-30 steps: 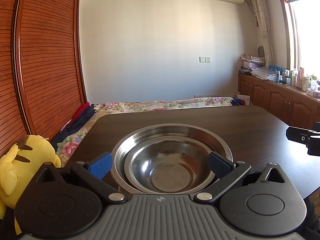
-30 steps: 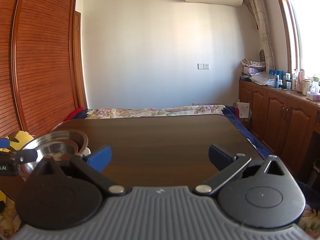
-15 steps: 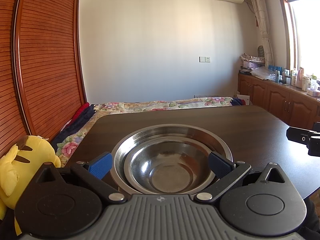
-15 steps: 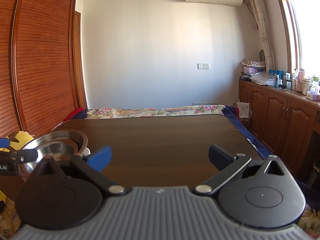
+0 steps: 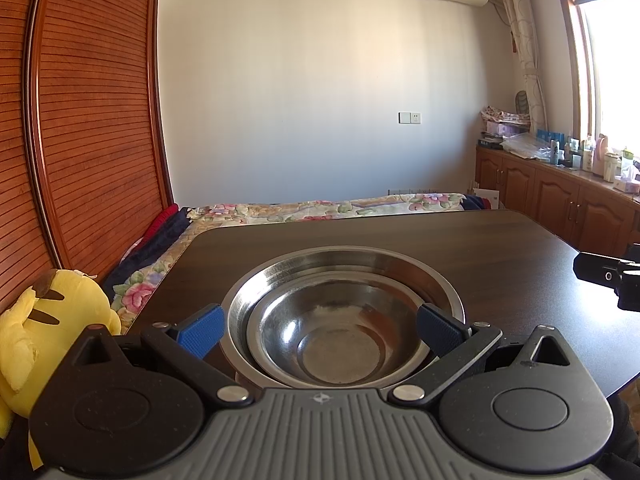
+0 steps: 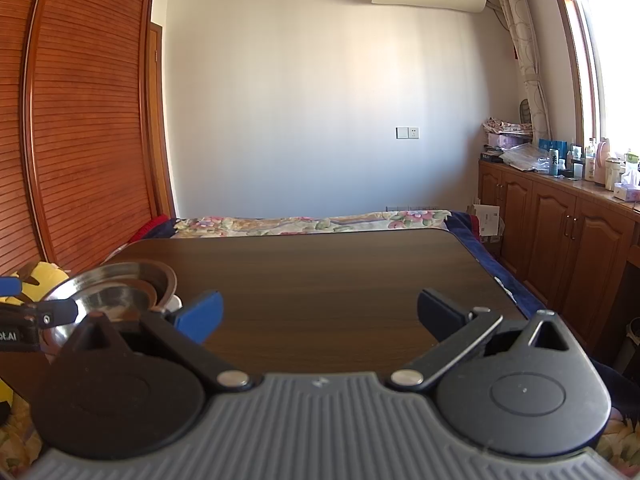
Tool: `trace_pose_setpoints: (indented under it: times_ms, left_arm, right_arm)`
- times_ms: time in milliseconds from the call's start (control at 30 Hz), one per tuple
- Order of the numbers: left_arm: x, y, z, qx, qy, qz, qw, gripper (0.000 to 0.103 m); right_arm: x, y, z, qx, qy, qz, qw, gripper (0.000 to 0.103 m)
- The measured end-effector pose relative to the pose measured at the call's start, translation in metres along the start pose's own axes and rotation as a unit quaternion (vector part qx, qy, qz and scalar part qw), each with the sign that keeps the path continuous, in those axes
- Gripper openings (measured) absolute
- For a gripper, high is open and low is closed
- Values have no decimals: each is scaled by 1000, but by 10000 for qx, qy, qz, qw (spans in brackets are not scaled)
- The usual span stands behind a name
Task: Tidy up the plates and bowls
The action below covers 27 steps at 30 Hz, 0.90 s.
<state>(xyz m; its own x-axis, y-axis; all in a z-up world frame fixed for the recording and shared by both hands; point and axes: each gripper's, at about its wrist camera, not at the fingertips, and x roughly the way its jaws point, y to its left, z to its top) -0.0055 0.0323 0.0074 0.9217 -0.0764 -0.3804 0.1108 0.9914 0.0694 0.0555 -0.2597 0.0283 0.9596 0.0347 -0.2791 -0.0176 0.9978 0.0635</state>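
My left tongs [image 5: 318, 330] are spread wide, one blue tip on each side of the bowls, and they hold nothing. My right tongs [image 6: 318, 314] are spread wide too, with only bare table [image 6: 320, 272] in front of them.

Between my left tips sits the small bowl [image 5: 340, 340]. It rests inside the big bowl [image 5: 344, 264], and both are shiny metal. The stack is at the near left part of the table. From my right side I see the same stack [image 6: 116, 288] far off to the left, with a left tip in front of it.

Nothing has changed from a second ago. My tongs have not moved and the bowls sit just as they did. I think that means the bowls are stacked and this part of the job is done. I see no plates anywhere, so I cannot tell if more is left.

Off the table on the left there is a yellow plush toy [image 5: 52, 320]. Past the far edge lies a flowery blanket [image 5: 320, 210].
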Motion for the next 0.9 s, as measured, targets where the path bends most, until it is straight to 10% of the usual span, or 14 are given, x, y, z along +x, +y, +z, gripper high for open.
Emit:
trace_pose_setpoints:
  times_ms: [900]
  left_arm:
    - [-1, 0, 0, -21, -3, 5, 10000, 103]
  right_arm:
    - [-1, 2, -1, 17, 7, 0, 10000, 103]
